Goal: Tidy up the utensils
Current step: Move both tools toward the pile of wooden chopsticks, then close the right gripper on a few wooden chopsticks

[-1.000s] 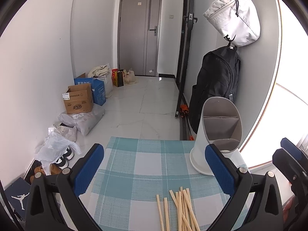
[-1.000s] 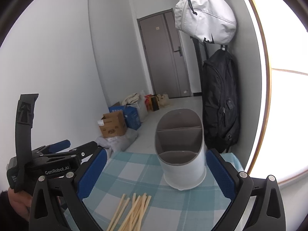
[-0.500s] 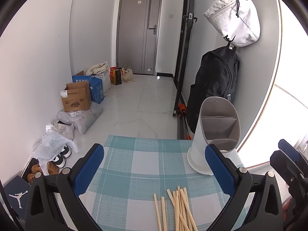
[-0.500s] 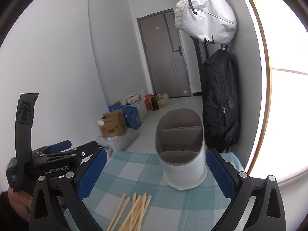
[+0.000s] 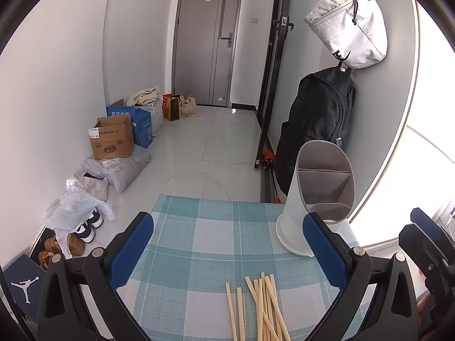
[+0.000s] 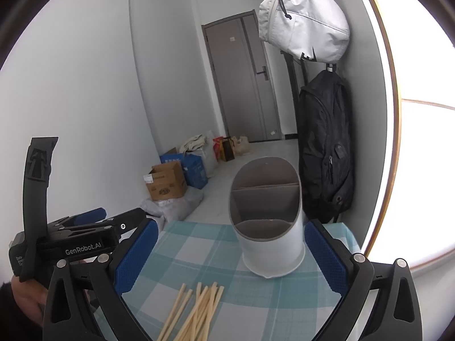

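Lying below both grippers' spread fingers (image 5: 130, 250): chopsticks (image 5: 263, 309).

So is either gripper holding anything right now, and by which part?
Nothing is held. Left gripper and right gripper are both open; the chopsticks lie loose on the tablecloth.

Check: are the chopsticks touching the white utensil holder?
Apart. The right wrist view shows checked tablecloth between the chopsticks tips and the utensil holder base.

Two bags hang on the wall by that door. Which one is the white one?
The upper one: the white bag hangs highest, near the top of the wall. The black backpack hangs directly beneath it, reaching down behind the utensil holder.
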A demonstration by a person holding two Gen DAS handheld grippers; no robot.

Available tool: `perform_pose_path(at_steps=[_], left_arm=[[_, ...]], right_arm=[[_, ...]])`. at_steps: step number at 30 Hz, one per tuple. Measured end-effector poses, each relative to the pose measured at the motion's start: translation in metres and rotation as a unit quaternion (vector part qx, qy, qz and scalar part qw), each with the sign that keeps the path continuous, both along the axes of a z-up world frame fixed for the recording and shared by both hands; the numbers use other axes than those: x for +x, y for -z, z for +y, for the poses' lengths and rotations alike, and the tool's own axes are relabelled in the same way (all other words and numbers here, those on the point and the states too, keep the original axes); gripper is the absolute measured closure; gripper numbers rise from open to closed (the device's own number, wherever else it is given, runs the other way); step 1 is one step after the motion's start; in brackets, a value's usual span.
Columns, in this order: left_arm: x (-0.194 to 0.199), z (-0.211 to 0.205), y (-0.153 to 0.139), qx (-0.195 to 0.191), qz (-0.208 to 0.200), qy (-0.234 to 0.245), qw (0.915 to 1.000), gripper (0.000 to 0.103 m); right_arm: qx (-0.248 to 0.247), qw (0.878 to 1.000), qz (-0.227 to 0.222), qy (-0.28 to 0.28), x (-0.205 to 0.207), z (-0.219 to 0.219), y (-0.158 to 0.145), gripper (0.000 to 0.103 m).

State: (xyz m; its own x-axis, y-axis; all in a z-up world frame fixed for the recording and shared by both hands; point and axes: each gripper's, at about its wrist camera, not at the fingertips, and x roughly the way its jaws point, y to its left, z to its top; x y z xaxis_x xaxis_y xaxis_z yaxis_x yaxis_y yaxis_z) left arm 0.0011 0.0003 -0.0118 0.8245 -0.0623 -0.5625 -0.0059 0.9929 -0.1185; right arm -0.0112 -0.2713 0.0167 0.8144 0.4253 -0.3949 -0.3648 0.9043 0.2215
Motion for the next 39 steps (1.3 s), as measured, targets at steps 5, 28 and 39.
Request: perform_pose_path(at_steps=[5,28,39], left_arm=[[-0.001,-0.001,0.0,0.003,-0.003,0.002,1.0,0.001],[0.001,0.002,0.002,0.006,0.005,0.0,1.0,0.001],[0.021,0.052,0.021,-0.046,0.083,-0.044,0.9945,0.001]], right_arm=[[-0.001,1.0,0.001,0.001,-0.001,0.0,0.001,0.0],[-0.016,1.0,0.016,0.0,0.004,0.005,0.006,0.0],[-0.06,0.973,0.206,-0.087,0.037,0.046,0.066,0.028]])
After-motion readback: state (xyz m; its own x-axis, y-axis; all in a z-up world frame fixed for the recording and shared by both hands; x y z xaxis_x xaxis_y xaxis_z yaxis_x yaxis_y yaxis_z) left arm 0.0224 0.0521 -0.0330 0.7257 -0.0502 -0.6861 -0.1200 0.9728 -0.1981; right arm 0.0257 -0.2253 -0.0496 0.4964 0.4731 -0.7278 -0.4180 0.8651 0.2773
